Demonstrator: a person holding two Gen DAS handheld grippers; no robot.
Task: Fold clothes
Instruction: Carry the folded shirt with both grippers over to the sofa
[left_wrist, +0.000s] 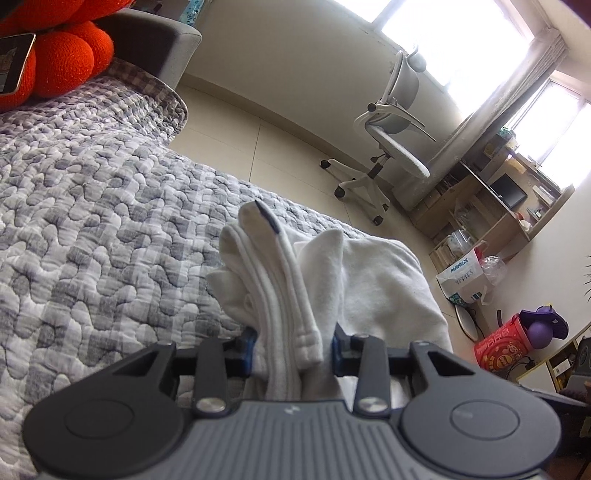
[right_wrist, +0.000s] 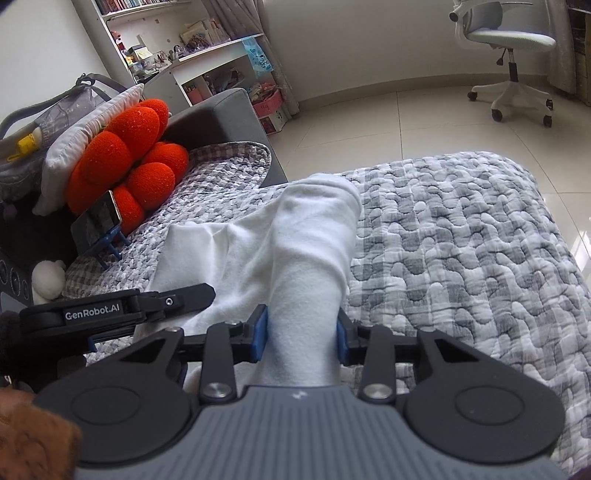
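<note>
A white garment (left_wrist: 384, 288) lies bunched on the grey quilted bed cover (left_wrist: 92, 229). My left gripper (left_wrist: 291, 350) is shut on a thick fold of it with ribbed hems and a dark blue mark; the cloth stands up between the blue pads. In the right wrist view my right gripper (right_wrist: 301, 334) is shut on another rolled wad of the same white garment (right_wrist: 310, 243), which rises away from the jaws. The left gripper's body (right_wrist: 110, 310) shows at the left of that view, beside the flat part of the garment.
An orange knotted cushion (right_wrist: 129, 158), a phone on a blue stand (right_wrist: 98, 221) and a grey sofa arm (right_wrist: 218, 110) sit at the bed's far side. A white office chair (left_wrist: 388, 122) stands on the tiled floor (left_wrist: 280, 122). Shelves and boxes line the walls.
</note>
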